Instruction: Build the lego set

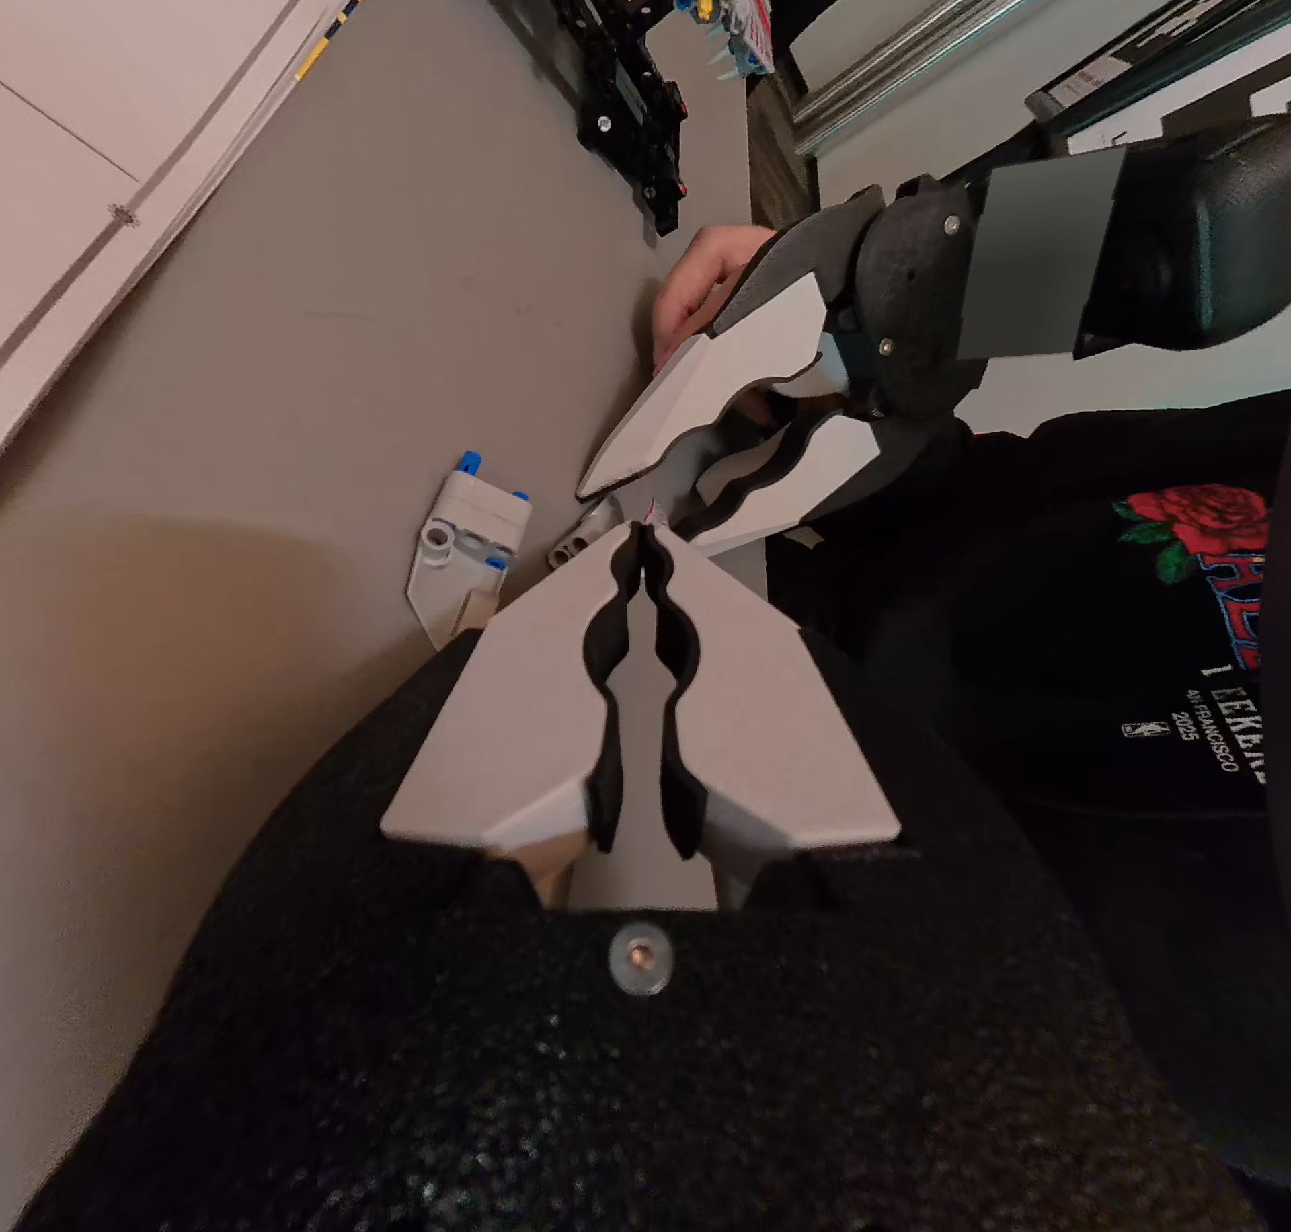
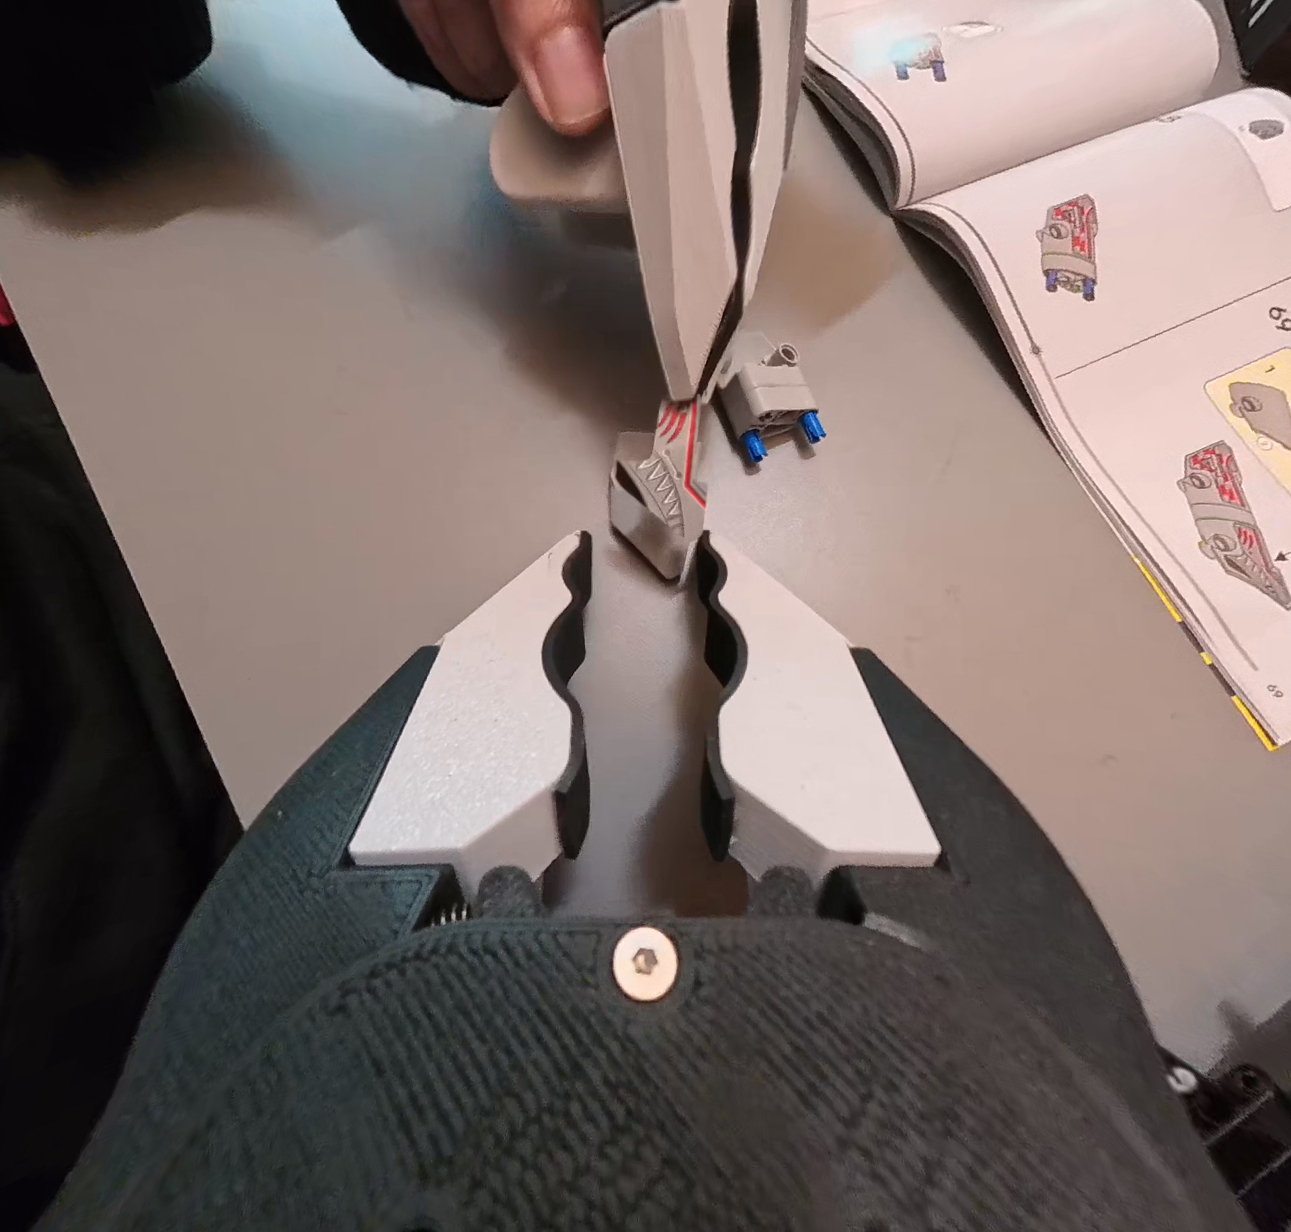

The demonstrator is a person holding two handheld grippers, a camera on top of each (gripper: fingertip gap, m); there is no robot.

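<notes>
The left gripper [image 2: 698, 388] had its tips pinched down on the top end of a grey panel piece [image 2: 660, 500] with a red stripe and a printed row of zigzag teeth, holding it over the grey table [image 2: 349, 430]. From the left wrist view its jaws looked basically closed, only a sliver of that piece peeking out at the tips. The right gripper [image 2: 643, 542] sat right below with its jaws apart, the bottom end of the panel just at its fingertips, close to the right-hand one; I couldn't tell if it actually touched.

Just beside the panel, a small grey lego sub-assembly [image 2: 775, 405] with blue pins lay on the table. The instruction booklet [image 2: 1048, 150] was open on the right side, pages showing drawings of the grey and red build plus step numbers. A black technic frame [image 1: 629, 101] sat further back on the table. The person wore a black shirt [image 1: 1118, 639] with a red rose graphic and some printed text on it.
</notes>
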